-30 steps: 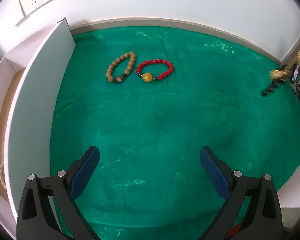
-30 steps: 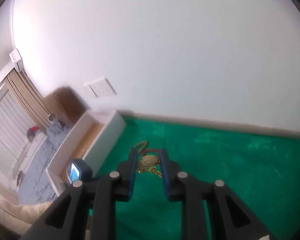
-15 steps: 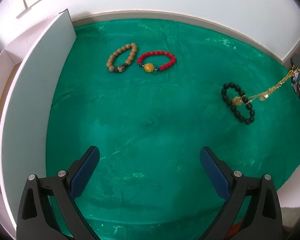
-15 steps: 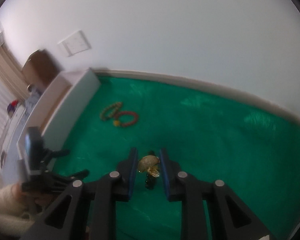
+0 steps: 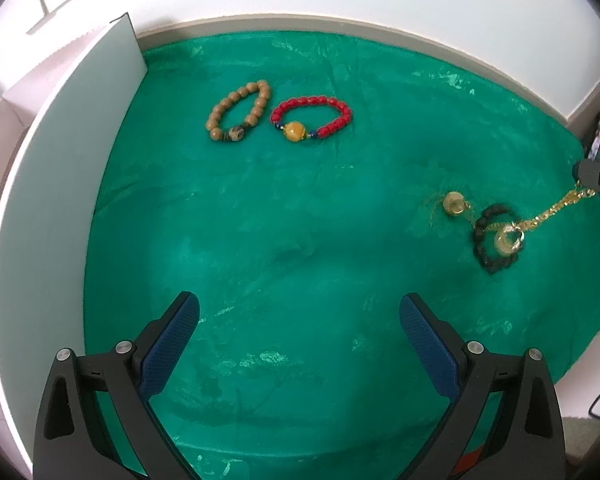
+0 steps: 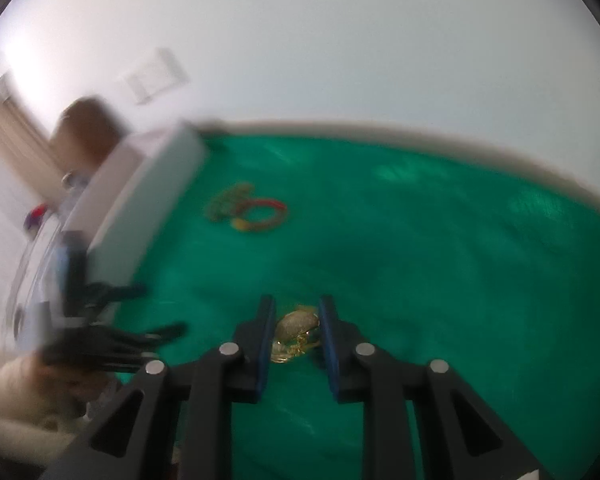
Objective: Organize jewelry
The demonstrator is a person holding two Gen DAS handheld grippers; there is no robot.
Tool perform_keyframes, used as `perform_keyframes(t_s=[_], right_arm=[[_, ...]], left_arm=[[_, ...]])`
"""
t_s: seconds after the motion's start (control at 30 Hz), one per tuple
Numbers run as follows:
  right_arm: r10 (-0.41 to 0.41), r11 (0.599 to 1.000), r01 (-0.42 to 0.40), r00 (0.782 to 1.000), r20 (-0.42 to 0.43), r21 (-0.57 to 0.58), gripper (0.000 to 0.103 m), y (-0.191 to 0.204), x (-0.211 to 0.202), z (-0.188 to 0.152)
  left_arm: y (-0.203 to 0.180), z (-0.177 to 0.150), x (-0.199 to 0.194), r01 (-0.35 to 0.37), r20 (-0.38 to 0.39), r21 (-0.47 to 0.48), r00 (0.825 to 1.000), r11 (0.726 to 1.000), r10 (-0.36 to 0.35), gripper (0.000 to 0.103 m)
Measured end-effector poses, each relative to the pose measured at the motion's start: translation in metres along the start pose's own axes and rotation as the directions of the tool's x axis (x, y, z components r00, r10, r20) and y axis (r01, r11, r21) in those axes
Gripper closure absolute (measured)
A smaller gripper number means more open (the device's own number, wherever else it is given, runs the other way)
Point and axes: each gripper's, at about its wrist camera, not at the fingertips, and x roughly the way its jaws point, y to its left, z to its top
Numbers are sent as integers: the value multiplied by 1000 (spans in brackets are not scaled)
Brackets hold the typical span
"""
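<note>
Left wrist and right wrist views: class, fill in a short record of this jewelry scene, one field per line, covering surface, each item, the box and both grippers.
surface: green cloth
tan bead bracelet: flat on the cloth, beside the red one
red bead bracelet: flat, with one yellow bead
black bead bracelet: blurred, gold chain across it
gold chain: runs to the right gripper
white box: along the cloth's left edge
left gripper: open, holds nothing
right gripper: closed on gold jewelry

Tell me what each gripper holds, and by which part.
The right gripper pinches the gold necklace at a bunched pendant end; its chain trails away. The left gripper is open, holding nothing.
</note>
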Motion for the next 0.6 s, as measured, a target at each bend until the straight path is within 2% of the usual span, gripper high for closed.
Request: perform_keyframes(t_s=[0.17,0.23,0.3,0.37,0.4,0.6], right_arm=[[13,1000,-12,999,43,-10,80,-1,-16,3],[-8,999,10,999,43,-34,80,3,-20,4],[-76,996,75,997,-3,-57,80,-1,-12,0],[-94,996,93,994,-59,-15,80,-11,-4,-7],[-90,996,90,994,-59,-5,80,-13,-5,-8],[-48,999,49,998,45,-13,80,-1,-50,1]], left_arm=[[2,-5,7,-2,-24,-12,1000,1000,2,3],[0,-7,11,2,-36,-16,999,1000,-2,3],[-2,-6,12,8,-38,-11,999,1000,-9,3],[-5,-4,11,9,-31,1,999,1000,-9,3],[-7,-3,10,9,-25,6,1000,1000,-9,3],[-13,-1,10,27,-27,13,999,1000,-26,3]])
